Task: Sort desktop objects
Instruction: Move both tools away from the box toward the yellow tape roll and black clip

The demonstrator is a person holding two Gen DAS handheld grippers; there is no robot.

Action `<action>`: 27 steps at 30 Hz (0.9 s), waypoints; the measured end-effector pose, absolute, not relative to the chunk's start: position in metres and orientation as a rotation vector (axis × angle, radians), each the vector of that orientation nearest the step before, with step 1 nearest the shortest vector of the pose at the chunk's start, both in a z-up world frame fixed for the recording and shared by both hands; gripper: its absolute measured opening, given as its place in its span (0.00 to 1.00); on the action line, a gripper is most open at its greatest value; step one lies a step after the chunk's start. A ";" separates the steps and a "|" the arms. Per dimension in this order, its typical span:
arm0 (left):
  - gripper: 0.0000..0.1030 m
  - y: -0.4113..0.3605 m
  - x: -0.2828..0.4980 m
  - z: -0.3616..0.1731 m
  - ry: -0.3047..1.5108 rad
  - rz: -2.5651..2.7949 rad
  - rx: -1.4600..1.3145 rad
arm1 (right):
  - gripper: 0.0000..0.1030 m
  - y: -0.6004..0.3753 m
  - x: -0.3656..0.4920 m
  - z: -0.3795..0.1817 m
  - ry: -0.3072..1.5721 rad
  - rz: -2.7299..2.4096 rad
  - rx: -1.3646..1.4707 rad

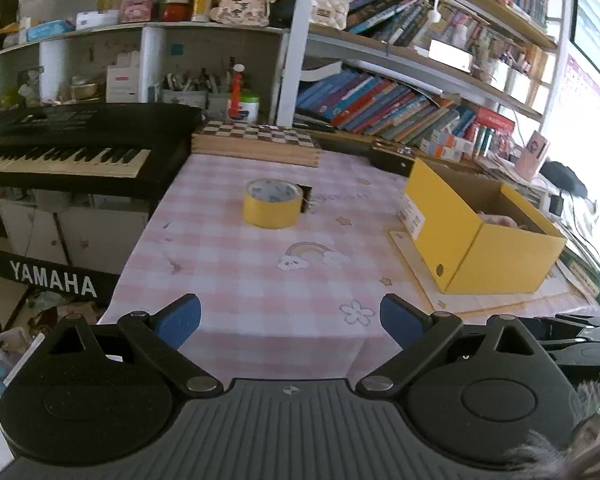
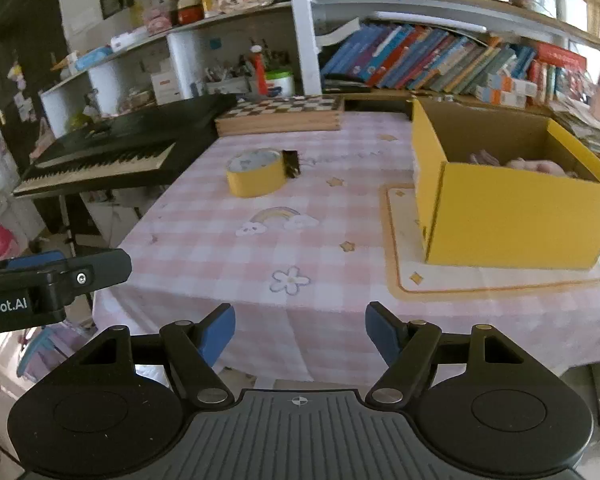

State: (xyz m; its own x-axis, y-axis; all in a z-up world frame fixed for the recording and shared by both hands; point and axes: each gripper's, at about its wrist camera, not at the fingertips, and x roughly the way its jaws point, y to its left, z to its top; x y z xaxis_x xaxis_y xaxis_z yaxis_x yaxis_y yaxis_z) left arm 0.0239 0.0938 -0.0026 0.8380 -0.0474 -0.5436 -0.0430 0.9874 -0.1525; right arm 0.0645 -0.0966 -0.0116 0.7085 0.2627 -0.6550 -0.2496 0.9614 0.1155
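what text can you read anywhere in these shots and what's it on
"YAMAHA": white letters on the keyboard stand, below the keyboard.
"Robot.AI": white letters on the left gripper's body, seen from the right wrist view; the start may be cut off.
Label on the yellow box: print too small to read.
Book spines on the shelf: too blurred to read.
Boxes on the upper shelf: unreadable.

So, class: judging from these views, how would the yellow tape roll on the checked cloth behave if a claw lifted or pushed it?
The yellow tape roll lies flat on its side, so a push would probably slide it, not roll it. Its hollow ring looks rigid and probably light. The glossy outer band may be slightly slippery.
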 end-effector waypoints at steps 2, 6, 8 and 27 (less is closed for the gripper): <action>0.94 0.096 0.026 -0.004 0.580 0.004 -0.167 | 0.72 -0.094 0.070 -0.013 0.733 0.291 0.014; 0.94 0.099 0.034 -0.007 0.588 0.019 -0.175 | 0.72 -0.089 0.082 -0.016 0.738 0.309 0.005; 0.94 0.100 0.040 -0.008 0.587 0.031 -0.179 | 0.72 -0.087 0.091 -0.017 0.737 0.325 -0.001; 0.94 0.104 0.149 -0.014 0.629 0.148 -0.188 | 0.72 -0.091 0.213 -0.023 0.762 0.400 -0.026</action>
